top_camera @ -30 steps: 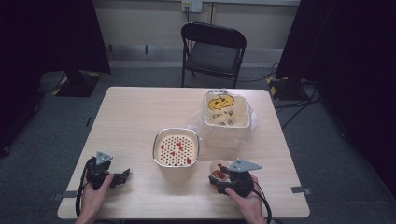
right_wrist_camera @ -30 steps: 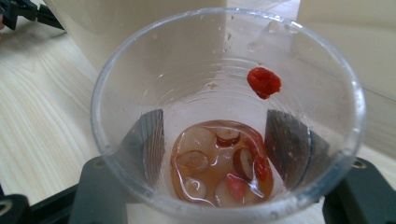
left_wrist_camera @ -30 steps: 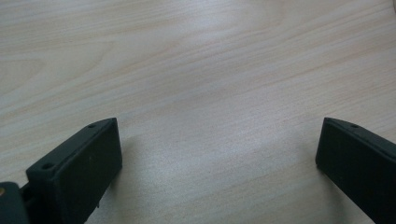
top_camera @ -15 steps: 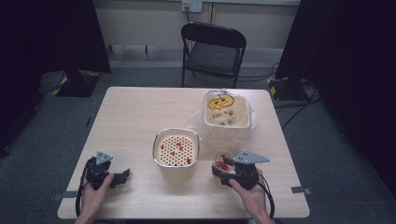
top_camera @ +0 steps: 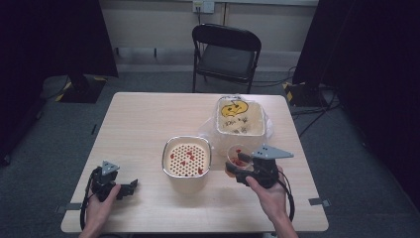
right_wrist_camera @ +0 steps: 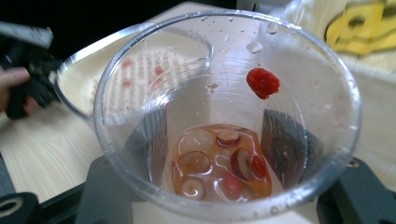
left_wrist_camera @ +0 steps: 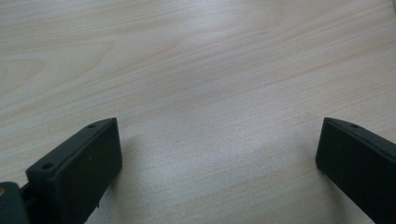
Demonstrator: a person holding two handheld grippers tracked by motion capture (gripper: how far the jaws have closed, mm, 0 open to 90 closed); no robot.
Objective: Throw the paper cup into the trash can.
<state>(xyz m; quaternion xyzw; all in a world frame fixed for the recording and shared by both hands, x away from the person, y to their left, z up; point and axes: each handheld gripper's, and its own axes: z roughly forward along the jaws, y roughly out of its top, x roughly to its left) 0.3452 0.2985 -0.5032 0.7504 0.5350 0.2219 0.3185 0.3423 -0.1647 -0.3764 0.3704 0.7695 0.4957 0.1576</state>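
Your table (top_camera: 148, 119), light wood, carries everything under inspection. At its far right sits a cream tub (top_camera: 241, 121) bearing a yellow face graphic, standing on crinkled clear plastic wrap (top_camera: 209, 133). Nearer you and toward the centre stands a round metal-rimmed strainer bowl (top_camera: 186, 157) with a perforated cream insert; several small red pieces lie on the perforations. Just right of that bowl, your right gripper (top_camera: 241, 172) pinches a clear plastic cup (right_wrist_camera: 224, 112), its two black jaws pressed against the cup's lower wall on either side, as the right gripper view confirms through the plastic. The cup is held apart from the bowl, between it and the tub, and tilted so the camera looks into its mouth. At its bottom lies a shallow pool of amber liquid (right_wrist_camera: 219, 163) with sliced red-skinned fruit; one red berry (right_wrist_camera: 263, 82) clings to the inner wall higher up. Your left gripper (left_wrist_camera: 219, 154) rests at the table's near left corner, jaws spread wide over bare wood, holding nothing.
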